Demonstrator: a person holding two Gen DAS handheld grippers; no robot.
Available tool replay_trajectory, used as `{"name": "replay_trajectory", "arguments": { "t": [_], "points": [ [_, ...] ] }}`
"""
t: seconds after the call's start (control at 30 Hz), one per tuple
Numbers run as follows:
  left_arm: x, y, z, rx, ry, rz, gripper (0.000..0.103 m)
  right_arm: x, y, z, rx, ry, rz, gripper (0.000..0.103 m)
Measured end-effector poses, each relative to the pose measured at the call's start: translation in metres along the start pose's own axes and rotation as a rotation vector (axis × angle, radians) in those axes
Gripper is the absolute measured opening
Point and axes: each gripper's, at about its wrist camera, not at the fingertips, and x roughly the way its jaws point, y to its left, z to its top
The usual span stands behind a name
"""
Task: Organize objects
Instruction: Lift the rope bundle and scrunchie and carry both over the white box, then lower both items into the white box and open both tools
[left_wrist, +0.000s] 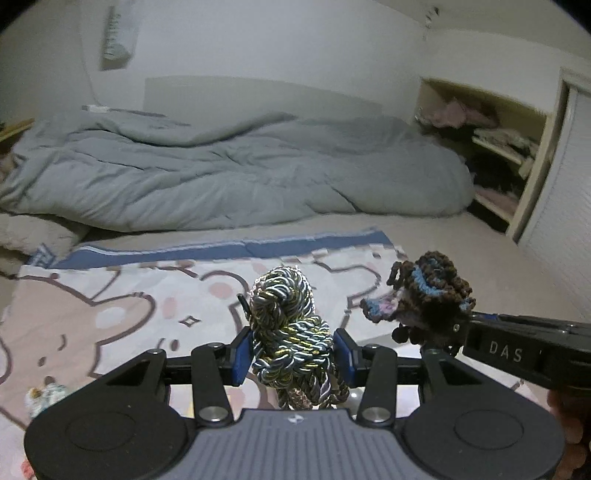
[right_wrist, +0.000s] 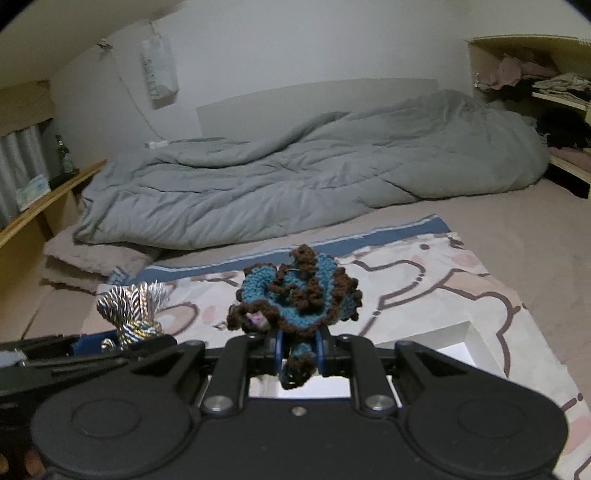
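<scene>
My left gripper (left_wrist: 293, 354) is shut on a knotted rope of grey, yellow and silver cord (left_wrist: 290, 328), held upright above a patterned cloth (left_wrist: 110, 306). The rope also shows in the right wrist view (right_wrist: 129, 314) at the left. My right gripper (right_wrist: 299, 350) is shut on a crocheted piece of blue and brown yarn (right_wrist: 295, 295). In the left wrist view the crocheted piece (left_wrist: 428, 295) and the right gripper's body (left_wrist: 517, 354) sit just right of the rope. Both are held in the air side by side.
A white box or tray (right_wrist: 454, 343) lies on the patterned cloth under the right gripper. A rumpled grey duvet (left_wrist: 221, 173) lies behind. An open closet with clothes (left_wrist: 495, 155) is at the right. A small crumpled item (left_wrist: 44, 397) lies at the cloth's left. A wooden shelf (right_wrist: 48, 192) runs along the left.
</scene>
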Motion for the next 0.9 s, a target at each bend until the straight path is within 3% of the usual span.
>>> {"name": "replay_trajectory", "arguments": {
  "t": [0.43,0.6,0.9],
  "points": [
    [0.102,-0.016,-0.024,0.137,0.229,-0.086,0.047,0.067,-0.034,-0.030,-0.037,0.178,-0.078,0.017],
    [0.133,-0.015,-0.030,0.109,0.287,-0.099,0.047,0.094,-0.034,-0.039,-0.079,0.239,-0.078,0.017],
    [0.170,-0.012,-0.043,0.150,0.361,-0.082,0.047,0.137,-0.033,-0.047,-0.134,0.349,-0.092,0.018]
  ]
}}
